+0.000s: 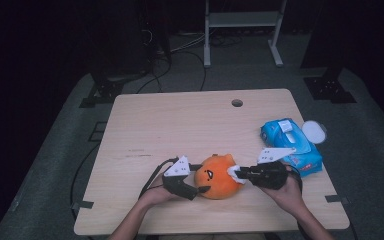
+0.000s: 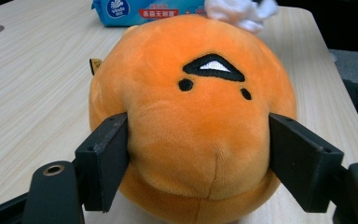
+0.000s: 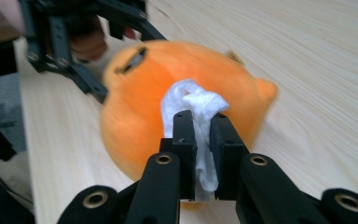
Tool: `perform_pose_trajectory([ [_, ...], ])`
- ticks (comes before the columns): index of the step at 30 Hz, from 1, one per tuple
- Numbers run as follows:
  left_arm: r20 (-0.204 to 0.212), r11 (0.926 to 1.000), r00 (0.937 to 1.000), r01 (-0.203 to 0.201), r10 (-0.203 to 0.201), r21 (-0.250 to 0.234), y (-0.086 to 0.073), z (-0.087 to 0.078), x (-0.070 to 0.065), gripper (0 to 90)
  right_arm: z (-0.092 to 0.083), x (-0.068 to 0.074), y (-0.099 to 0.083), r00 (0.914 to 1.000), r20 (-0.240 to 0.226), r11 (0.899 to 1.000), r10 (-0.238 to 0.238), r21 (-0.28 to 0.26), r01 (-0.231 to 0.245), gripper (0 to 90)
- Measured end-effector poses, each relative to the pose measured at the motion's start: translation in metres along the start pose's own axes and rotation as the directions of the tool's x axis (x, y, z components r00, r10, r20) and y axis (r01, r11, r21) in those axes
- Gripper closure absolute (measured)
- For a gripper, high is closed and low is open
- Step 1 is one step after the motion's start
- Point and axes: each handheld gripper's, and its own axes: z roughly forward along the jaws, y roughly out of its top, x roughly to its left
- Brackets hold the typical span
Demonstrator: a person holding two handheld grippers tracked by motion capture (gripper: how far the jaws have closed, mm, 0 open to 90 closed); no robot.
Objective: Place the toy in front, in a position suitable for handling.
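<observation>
— Where did we have the left gripper (image 1: pixel 196 182)?

— Low on the near half of the table (image 1: pixel 180 120), its two black jaws pressed into the sides of the orange plush toy (image 1: pixel 217 176). In the left gripper view the fabric bulged between the pads, so we were gripping the toy, its stitched face turned toward that camera.

— And the right gripper (image 1: pixel 241 174)?

— It came in from the opposite side. Its jaws were clamped on a crumpled white wipe (image 3: pixel 199 116), with the wad sticking out past the tips and a tail hanging down between them. In the right gripper view the wipe (image 1: pixel 234 173) lay against the toy's (image 3: pixel 168 102) rounded surface, on the side away from the face; the toy sat right in front of the jaws, and beyond it we could see our left gripper (image 3: pixel 102 60) holding it.

— So the toy was between the two?

— Yes, resting on the table with one gripper at each flank, near the front edge.

— What did we count?

— One plush toy, one wipe in the jaws, two grippers. Farther right, near the table's right edge, lay one blue pack of wipes (image 1: pixel 291 145), and just beyond it one white round lid (image 1: pixel 314 132). One small round hole (image 1: pixel 237 103) sat near the table's far edge.
</observation>
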Motion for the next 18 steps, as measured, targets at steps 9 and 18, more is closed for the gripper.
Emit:
perform_pose_trajectory([
  [9,-0.009,0.9999,0.9998,0.016,-0.016,-0.005,-0.001,-0.003,0.003,26.7,0.011,0.013,0.013,0.9980,-0.001,0.998,-0.064,-0.009,0.064,81.2],
  [18,-0.008,0.9970,0.9974,0.072,-0.072,-0.030,-0.001,-0.003,0.010,28.1,0.001,-0.002,-0.009,0.9981,-0.056,1.000,0.027,-0.011,-0.027,81.2],
])
